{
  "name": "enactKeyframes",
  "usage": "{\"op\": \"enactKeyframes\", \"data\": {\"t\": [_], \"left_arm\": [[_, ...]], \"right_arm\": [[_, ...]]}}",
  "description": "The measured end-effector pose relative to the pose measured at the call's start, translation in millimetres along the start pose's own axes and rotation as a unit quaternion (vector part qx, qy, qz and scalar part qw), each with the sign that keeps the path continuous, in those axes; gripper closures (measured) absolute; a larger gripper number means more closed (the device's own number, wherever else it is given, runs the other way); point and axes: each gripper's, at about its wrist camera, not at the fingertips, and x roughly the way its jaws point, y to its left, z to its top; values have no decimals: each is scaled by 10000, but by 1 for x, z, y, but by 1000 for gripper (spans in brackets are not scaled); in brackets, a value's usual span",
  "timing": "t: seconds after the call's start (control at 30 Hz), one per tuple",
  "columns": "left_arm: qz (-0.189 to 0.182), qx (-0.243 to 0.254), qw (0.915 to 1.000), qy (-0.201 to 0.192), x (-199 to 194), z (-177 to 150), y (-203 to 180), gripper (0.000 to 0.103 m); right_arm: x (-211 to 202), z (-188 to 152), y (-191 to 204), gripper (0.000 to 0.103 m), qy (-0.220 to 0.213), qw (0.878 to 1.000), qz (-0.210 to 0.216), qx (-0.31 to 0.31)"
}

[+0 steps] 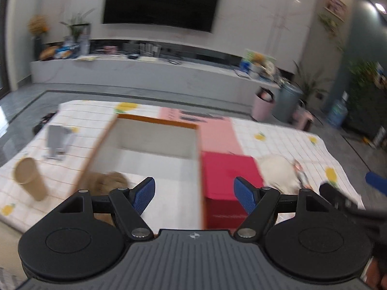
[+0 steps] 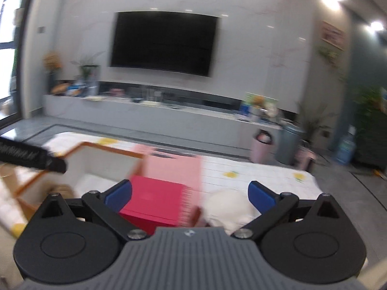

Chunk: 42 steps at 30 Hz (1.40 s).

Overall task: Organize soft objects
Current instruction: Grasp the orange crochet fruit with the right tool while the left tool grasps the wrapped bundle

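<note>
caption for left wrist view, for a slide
Open left gripper above orange-rimmed white box, red box beside it.

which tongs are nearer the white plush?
Right. The right tongs hang open just above the white plush; the left tongs sit over the orange-rimmed box, the plush off to their right.

Materials on show, blur and all

Soft checked cloth [image 1: 278,142] is spread out; the box [image 1: 154,145] looks wood-rimmed, the red box [image 1: 227,169] matt card, the cup [image 1: 30,181] paper.

place: home living room | evidence: wall television [image 2: 164,43], long media console [image 2: 145,111], houseplants [image 2: 312,118]
</note>
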Motion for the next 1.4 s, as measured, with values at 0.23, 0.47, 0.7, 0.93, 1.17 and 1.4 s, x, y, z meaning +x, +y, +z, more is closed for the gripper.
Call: {"op": "enactKeyframes", "data": {"t": [0.23,0.47,0.7,0.93,1.17,1.4], "left_arm": [[-638,1065,9912,470,49,-36,-64,16],[-1140,1660,9750,939,98,-80,-106,16],[-1338,1745,9685,1172,132,-115,-117,16],[-1385,1544,9708,1204,151,-124,-115,16],[-1490,1101,9756,1175,157,-128,-98,31],[-1555,941,9768,1133,144,-124,-80,52]], "right_arm": [[50,-34,-67,3,753,9846,-698,1417],[102,-79,-95,3,1558,9539,-1047,2342],[130,-103,-102,7,1809,9325,-1381,2805],[154,-110,-97,10,2000,9315,-1600,2582],[175,-130,-105,16,2296,9109,-1649,3005],[174,-131,-101,22,2430,9077,-1376,3132]]}}
